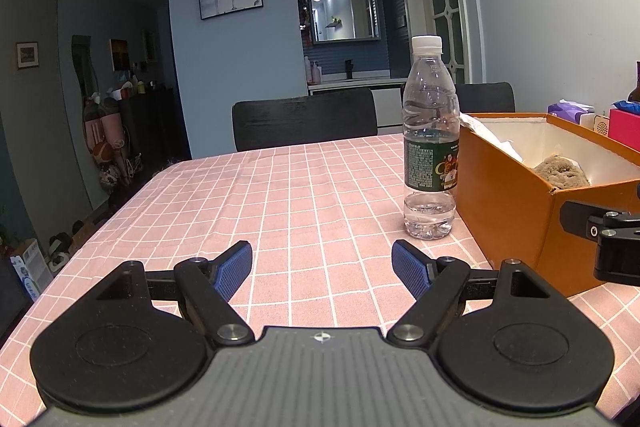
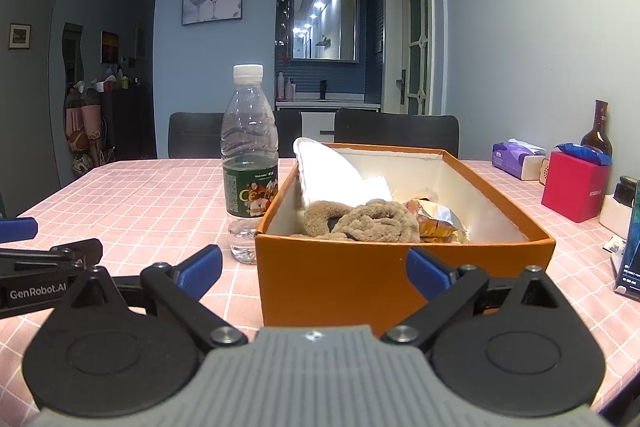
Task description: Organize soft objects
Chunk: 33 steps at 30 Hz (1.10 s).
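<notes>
Both grippers, left [image 1: 322, 267] and right [image 2: 314, 273], hold jaws wide and empty. The soft toy [image 2: 362, 221] lies in the box [image 2: 404, 269]; we judge sorting nearly finished, so we withdraw clear of the bottle [image 2: 250, 163].

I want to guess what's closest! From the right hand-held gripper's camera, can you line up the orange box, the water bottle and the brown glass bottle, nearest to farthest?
1. Orange box: straight ahead of the right hand-held gripper, nearest.
2. Water bottle: ahead and left, standing just beside the box's left wall.
3. Brown glass bottle: far right, by the wall behind the red box.
</notes>
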{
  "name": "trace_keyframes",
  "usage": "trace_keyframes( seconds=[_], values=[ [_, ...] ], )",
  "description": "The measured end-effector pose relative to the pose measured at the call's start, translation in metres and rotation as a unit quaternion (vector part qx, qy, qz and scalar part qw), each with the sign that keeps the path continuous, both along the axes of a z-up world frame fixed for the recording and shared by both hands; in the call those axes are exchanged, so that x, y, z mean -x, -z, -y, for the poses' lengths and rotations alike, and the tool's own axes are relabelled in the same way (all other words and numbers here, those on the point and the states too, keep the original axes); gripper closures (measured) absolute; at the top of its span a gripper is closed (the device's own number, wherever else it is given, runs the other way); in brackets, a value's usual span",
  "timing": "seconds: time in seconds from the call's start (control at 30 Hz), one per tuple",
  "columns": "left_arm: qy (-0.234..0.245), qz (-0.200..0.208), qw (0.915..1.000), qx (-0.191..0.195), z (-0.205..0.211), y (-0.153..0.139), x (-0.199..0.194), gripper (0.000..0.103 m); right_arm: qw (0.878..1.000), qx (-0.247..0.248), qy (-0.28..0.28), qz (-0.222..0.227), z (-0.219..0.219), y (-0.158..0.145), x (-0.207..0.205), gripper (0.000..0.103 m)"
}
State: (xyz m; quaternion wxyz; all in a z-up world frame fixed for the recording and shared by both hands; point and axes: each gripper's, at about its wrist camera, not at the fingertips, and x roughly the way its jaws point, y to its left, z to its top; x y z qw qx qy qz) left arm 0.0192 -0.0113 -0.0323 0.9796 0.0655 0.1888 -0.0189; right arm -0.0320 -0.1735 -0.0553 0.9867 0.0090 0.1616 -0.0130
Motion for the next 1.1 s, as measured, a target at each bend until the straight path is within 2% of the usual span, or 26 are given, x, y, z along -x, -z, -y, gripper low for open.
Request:
trace_keyframes(
  seconds=[1.1],
  values=[
    [-0.001,-0.007,1.0,-0.001,0.0023,0.0036,-0.002,0.01,1.0,-0.001,0.004,-0.006,-0.0042,0.0031,-0.003,0.006]
  ],
)
